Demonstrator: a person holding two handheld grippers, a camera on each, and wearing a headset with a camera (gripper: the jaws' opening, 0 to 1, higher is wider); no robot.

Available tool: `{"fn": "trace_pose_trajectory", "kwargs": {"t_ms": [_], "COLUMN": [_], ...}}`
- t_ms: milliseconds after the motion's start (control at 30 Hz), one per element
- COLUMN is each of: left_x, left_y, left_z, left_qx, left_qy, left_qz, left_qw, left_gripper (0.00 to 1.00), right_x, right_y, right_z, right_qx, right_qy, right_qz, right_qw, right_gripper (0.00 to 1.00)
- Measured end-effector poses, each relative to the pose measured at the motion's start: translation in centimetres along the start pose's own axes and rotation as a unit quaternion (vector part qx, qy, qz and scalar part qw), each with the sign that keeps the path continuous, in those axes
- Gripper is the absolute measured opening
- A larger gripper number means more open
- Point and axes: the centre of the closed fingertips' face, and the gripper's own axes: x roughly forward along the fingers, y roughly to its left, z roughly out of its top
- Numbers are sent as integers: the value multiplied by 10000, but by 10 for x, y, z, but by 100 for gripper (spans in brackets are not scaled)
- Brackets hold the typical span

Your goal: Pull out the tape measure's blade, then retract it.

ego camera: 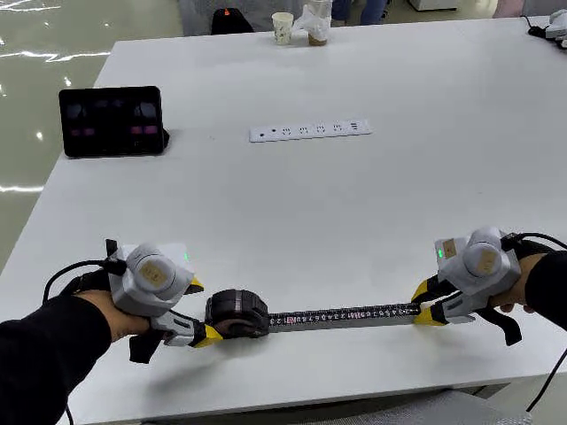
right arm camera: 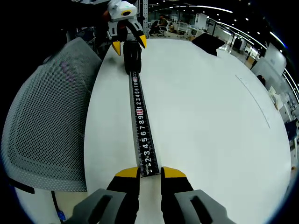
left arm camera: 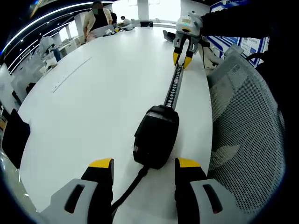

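A black tape measure case (ego camera: 237, 312) lies near the white table's (ego camera: 354, 212) front edge. Its blade (ego camera: 345, 314) is drawn out to the right, flat on the table. My left gripper (ego camera: 203, 310) is open just behind the case (left arm camera: 156, 135), jaws wide apart, and the case's strap runs back between them. My right gripper (ego camera: 424, 304) is shut on the blade's far end (right arm camera: 148, 169), one yellow fingertip on each edge. The numbered blade (right arm camera: 139, 107) runs away to the case and the left gripper (right arm camera: 127, 45). The right gripper (left arm camera: 182, 58) sits at the blade's end.
A black tablet (ego camera: 112, 120) stands at the left, a white power strip (ego camera: 309, 131) lies mid-table, and a paper cup (ego camera: 282, 27) is at the far edge. A grey mesh chair (left arm camera: 243, 116) sits close against the table's near edge.
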Motion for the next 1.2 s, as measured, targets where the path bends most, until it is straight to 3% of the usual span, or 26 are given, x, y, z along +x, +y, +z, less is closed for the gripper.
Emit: {"fn": "trace_pose_trajectory", "kwargs": {"t_ms": [200,300,367,533,700,800,833,1000,1067,1200], "left_x": [-5,-7,-9,-14,-18,-22,-23,-31,-33,-41], "left_y": [3,5,5,6,8,12,13,18,21,21], "left_z": [-3,-6,-6,-7,-18,-22,-24,-34,-41,-45], "left_qx": [-183,-380,-464,-825,-1138,-1414,-1573,-2005,-2081,-2137], "left_qy": [-130,-195,-249,-521,-609,-737,-808,-994,-997,-1035], "left_qz": [87,162,200,307,448,596,659,904,1010,1160], "left_qw": [9997,9990,9984,9948,9906,9854,9820,9704,9678,9644], "left_gripper": [54,60,59,60,62,64,65,69,71,73], "right_x": [-7,-8,-8,-12,-19,-24,-27,-33,-36,-38], "right_y": [-5,-6,-7,-6,-3,-2,0,-2,-3,0], "right_z": [5,10,9,7,7,7,8,-2,-8,-13], "right_qx": [274,646,767,1264,1548,1766,1829,2030,2269,2373], "right_qy": [-200,-482,-529,-786,-992,-1183,-1213,-1240,-1235,-1277], "right_qz": [-242,-482,-608,-870,-1151,-1332,-1404,-1655,-1795,-1853], "right_qw": [9991,9956,9938,9850,9762,9680,9655,9571,9492,9450], "right_gripper": [17,20,20,25,27,29,30,36,41,48]}}
